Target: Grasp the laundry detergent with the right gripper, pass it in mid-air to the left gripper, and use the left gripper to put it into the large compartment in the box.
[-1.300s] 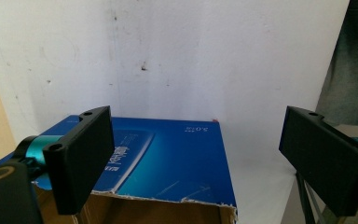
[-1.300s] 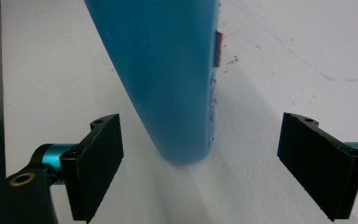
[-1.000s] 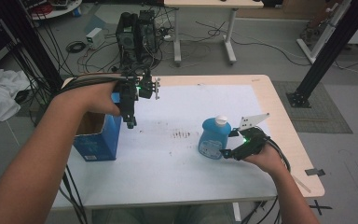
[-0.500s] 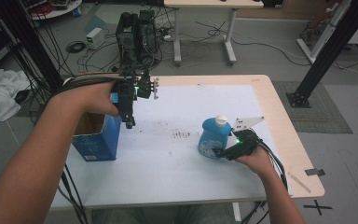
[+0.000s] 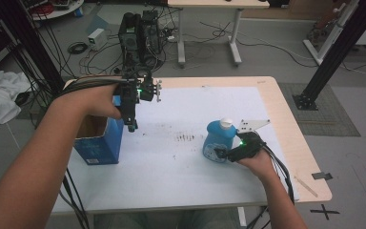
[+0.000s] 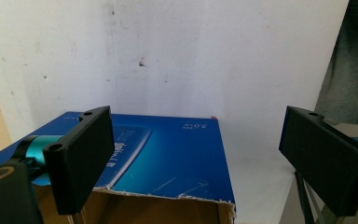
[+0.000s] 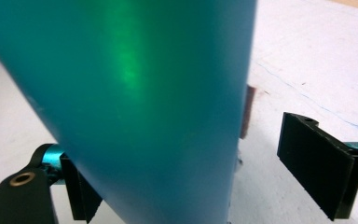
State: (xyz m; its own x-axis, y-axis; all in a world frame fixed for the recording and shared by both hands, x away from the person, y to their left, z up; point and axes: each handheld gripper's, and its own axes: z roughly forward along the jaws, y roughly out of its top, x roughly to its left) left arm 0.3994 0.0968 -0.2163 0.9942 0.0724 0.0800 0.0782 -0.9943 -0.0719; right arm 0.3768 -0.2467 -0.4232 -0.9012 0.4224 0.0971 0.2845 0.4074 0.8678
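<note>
In your right tool's view the blue bottle (image 7: 135,102) sits so close that its top and base are cut off and its surface blurs into 1 teal mass; most of the jaw on that side hides behind it. From above, your right hand covers much of the right tool (image 5: 225,153), and the bottle's label is too small to read. In your left tool's view the near edge of the blue box (image 6: 168,154) is cut off at the bottom, and its print is hard to make out.

Your right tool stands wide apart around the bottle's lower body. 1 jaw is pressed close against the bottle; the other stands clear of it with white table (image 7: 307,56) showing in the gap, so nothing is clamped. The bottle stands upright between the jaws, white cap (image 5: 226,122) on top.

Your left tool (image 5: 132,125) also stands wide apart and holds nothing. It hangs jaws-down above the open top of the box, whose torn cardboard rim lies just below and between the jaws.

Count: 2 tools, 1 bottle, 1 box, 1 table.
</note>
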